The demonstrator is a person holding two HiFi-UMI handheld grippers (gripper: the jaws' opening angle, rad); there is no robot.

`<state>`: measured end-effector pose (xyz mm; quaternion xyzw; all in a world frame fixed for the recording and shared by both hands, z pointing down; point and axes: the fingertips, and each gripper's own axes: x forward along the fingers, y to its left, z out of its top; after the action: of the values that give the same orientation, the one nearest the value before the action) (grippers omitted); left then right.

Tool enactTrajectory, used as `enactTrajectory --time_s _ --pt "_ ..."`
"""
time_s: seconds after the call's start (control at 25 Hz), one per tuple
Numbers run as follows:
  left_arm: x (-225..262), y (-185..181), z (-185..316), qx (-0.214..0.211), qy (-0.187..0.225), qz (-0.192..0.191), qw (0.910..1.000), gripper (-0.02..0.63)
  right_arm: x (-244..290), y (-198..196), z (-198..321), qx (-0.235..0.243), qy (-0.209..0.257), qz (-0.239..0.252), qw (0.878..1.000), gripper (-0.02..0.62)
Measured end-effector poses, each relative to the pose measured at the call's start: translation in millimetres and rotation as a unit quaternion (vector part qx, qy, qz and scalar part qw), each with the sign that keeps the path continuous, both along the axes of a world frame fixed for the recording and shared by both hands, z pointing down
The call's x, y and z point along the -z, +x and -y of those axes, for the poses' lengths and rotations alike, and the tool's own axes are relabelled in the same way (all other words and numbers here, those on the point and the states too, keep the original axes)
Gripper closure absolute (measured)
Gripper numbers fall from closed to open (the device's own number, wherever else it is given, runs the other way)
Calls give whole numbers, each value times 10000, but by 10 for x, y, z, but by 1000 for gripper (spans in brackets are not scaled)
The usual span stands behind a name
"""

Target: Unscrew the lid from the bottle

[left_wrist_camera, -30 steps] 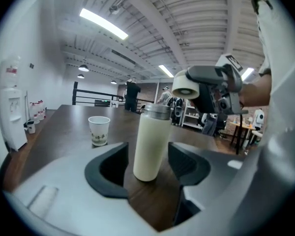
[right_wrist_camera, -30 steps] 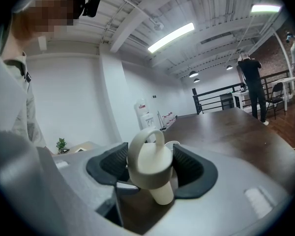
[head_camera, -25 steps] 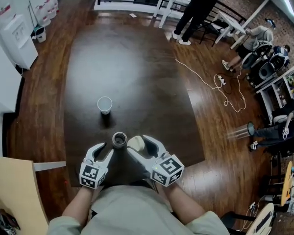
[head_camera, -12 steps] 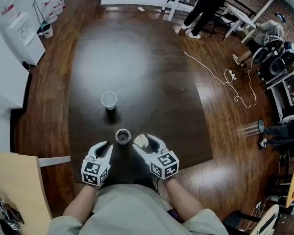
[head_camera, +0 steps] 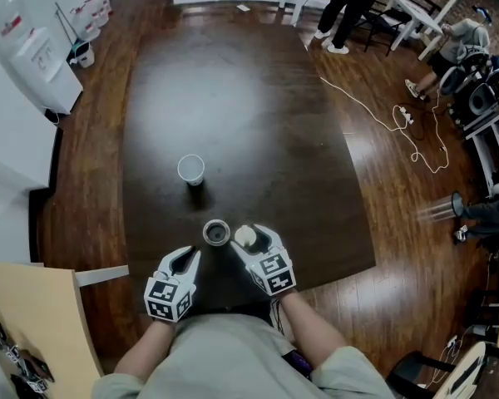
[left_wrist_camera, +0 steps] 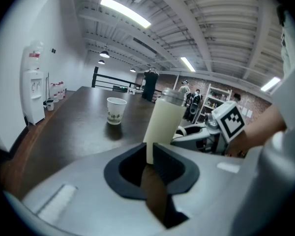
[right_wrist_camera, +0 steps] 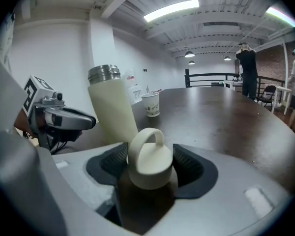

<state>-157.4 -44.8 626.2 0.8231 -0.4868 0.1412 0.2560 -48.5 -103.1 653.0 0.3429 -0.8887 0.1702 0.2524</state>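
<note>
Lower than a second ago, the right gripper (head_camera: pixel 249 241) now sits smaller in the head view, close above the tabletop. It is clamped on the cream lid (right_wrist_camera: pixel 148 161), one pad on either side and the loop handle standing up. Whether the lid's underside touches the wood cannot be told, since the jaws and a dark shadow cover it.

The left gripper (head_camera: pixel 188 258) has just been closing its jaws. They stand nearly together with only a thin slit, and nothing is caught between them.

The bottle (head_camera: pixel 216 232) stands uncapped between the two grippers, just beside the lid and apart from the left jaws. From above only its dark open mouth and steel rim show. In the left gripper view its foot is cut off behind the jaws, and in the right gripper view the lid and one pad hide its base. Its cream body carries no print.

Farther up the dark table (head_camera: pixel 233 98) is a white paper cup (head_camera: pixel 191 169). Its greenish print is too small to read.

Beyond the table's left edge stands a water dispenser (head_camera: pixel 35 52), whose red label is illegible. At the far end a person (head_camera: pixel 349 7) is cut off by the frame, and a pale cable (head_camera: pixel 374 106) snakes over the floor (head_camera: pixel 399 206).
</note>
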Motion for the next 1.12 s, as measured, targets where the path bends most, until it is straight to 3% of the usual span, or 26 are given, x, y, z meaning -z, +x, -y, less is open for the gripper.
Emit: enactTrajectory --time_s 0.36,0.52,0.6,0.84,1.0,1.04,1.12 --pt "-19 -7 12 21 -26 -145 9999 571 -243 2 17 -2 -45 -421 9991 310" --pt "19 -27 41 64 -30 -273 9996 584 -335 18 -32 42 -325 -595 9977 307" --pt "51 -5 46 81 -22 -382 9992 588 -296 93 -100 -2 -494 -610 9969 275" --pt "77 139 -109 -77 -79 -641 9979 603 73 557 -462 -733 -638 -283 9949 262" --pt "128 217 -205 -302 97 -746 9967 603 371 694 -695 -1182 -534 95 9915 265" --pt "160 205 -201 -283 166 -751 9966 603 447 678 -738 -1196 -468 156 9916 282" --pt "259 160 -185 -140 313 -764 9965 604 596 628 -825 -1099 -278 193 9934 385"
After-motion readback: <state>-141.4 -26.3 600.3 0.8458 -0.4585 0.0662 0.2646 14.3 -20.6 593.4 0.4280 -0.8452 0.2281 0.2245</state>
